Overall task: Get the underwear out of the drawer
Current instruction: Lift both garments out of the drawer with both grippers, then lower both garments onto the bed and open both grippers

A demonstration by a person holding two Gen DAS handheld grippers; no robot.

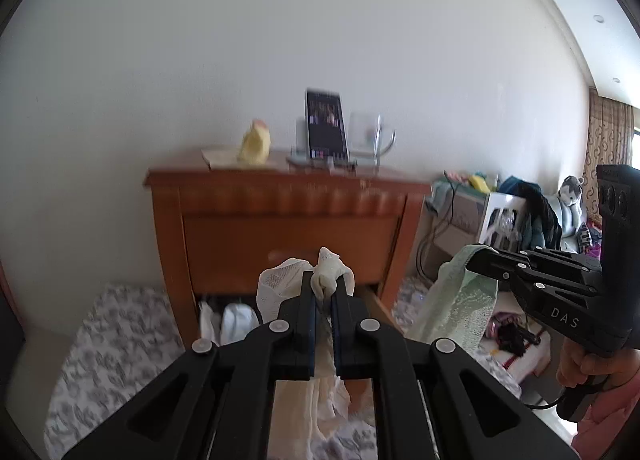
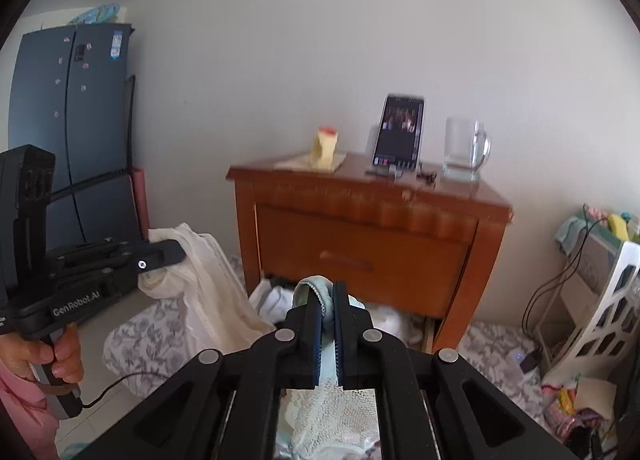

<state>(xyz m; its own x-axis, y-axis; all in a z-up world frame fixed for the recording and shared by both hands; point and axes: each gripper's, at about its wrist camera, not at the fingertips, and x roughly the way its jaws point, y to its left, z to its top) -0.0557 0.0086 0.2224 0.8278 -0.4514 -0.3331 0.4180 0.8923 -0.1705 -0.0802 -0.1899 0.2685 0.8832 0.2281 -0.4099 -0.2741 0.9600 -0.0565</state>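
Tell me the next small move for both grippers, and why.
Probably carry both garments clear of the drawer and set them down on the patterned cover. The left gripper is shut on the cream garment, the right gripper on the green one, and both hang lifted above the open bottom drawer.

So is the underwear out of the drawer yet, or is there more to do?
Mostly out. The left gripper is shut on a cream underwear piece, and the right gripper is shut on a pale green lace piece; both hang clear of the wooden nightstand. More white clothes lie in the open bottom drawer. Left to do: set these down, perhaps fetch those.
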